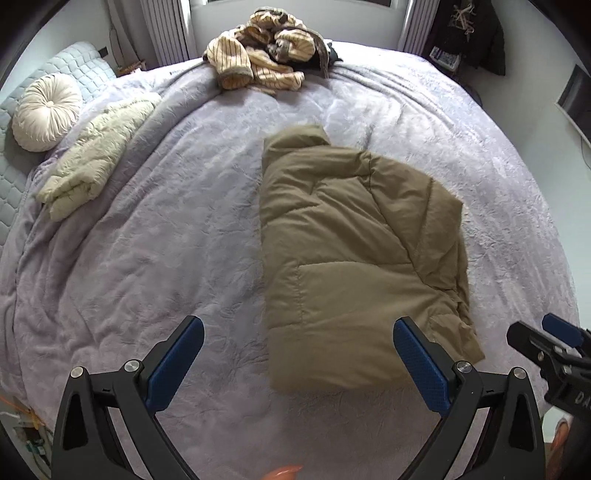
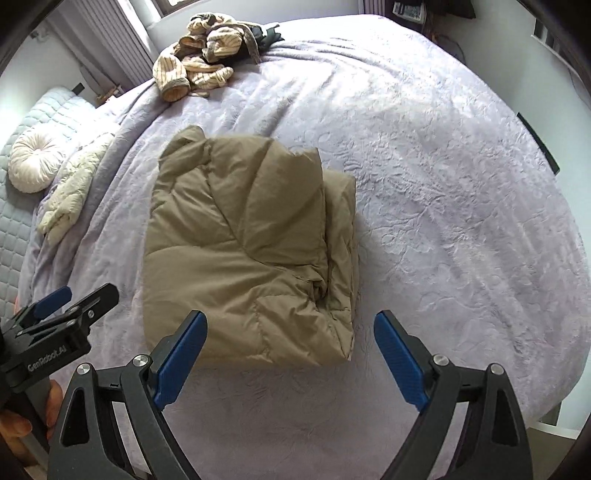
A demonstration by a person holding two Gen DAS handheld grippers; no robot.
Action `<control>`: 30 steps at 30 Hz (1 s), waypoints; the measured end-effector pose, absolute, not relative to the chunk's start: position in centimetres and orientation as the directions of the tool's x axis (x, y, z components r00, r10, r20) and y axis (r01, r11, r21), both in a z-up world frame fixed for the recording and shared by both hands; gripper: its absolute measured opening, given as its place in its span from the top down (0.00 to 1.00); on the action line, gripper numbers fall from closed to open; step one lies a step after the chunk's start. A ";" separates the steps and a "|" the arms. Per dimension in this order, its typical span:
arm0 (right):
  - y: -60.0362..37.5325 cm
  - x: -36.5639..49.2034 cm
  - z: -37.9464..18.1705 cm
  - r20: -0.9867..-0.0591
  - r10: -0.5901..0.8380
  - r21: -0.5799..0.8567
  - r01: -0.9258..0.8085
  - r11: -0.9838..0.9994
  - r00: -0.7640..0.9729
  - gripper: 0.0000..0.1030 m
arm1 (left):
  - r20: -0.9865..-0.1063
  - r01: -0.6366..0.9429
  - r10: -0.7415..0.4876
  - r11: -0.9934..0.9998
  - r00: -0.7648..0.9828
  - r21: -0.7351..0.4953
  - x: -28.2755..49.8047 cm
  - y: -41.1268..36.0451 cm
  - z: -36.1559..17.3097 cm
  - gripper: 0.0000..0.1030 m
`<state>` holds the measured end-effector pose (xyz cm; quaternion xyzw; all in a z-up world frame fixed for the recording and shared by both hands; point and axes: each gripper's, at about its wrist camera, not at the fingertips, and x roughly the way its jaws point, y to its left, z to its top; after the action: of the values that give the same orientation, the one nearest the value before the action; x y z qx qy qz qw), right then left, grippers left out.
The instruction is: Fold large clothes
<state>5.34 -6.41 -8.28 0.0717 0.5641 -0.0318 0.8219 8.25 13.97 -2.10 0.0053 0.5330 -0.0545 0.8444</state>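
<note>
An olive-tan puffer jacket (image 1: pixel 351 251) lies folded lengthwise on the lilac bedspread (image 1: pixel 166 240), its collar toward the far side. In the right wrist view the jacket (image 2: pixel 243 251) shows a sleeve folded over its body. My left gripper (image 1: pixel 299 332) is open and empty, above the bed near the jacket's near-left corner. My right gripper (image 2: pixel 290 325) is open and empty, above the jacket's near hem. The right gripper also shows at the right edge of the left wrist view (image 1: pixel 554 339), and the left gripper at the left edge of the right wrist view (image 2: pixel 70 299).
A heap of cream striped clothes (image 1: pixel 258 51) lies at the far edge of the bed. A folded cream quilted garment (image 1: pixel 92 162) lies at the left beside a round cushion (image 1: pixel 46 110). Curtains, a wall and dark hanging clothes (image 1: pixel 469 33) stand beyond the bed.
</note>
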 end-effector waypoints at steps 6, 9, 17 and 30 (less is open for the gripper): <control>-5.0 4.1 -5.6 -0.916 0.003 0.063 0.135 0.989 0.400 0.10 | -0.887 0.093 -0.087 0.994 0.453 -0.050 6.1 14.9 0.2 0.00; -4.1 3.5 -4.5 -0.910 -0.004 0.051 0.124 0.991 0.414 0.10 | -0.884 0.077 -0.089 0.995 0.459 -0.060 5.3 15.3 1.1 0.00; -3.0 2.0 -2.2 -0.886 -0.006 0.041 0.092 0.995 0.463 0.10 | -0.855 0.025 -0.047 0.999 0.516 -0.040 2.7 15.3 3.8 0.00; -3.9 -1.8 1.4 -0.842 -0.045 0.000 0.083 0.997 0.538 0.10 | -0.823 -0.003 -0.010 1.000 0.568 -0.014 -1.8 13.9 6.8 0.00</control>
<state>-1.84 -3.90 1.39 0.0201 0.4794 -0.0366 0.8766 -1.76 13.93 6.84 -0.0070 0.4648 -0.0022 0.8854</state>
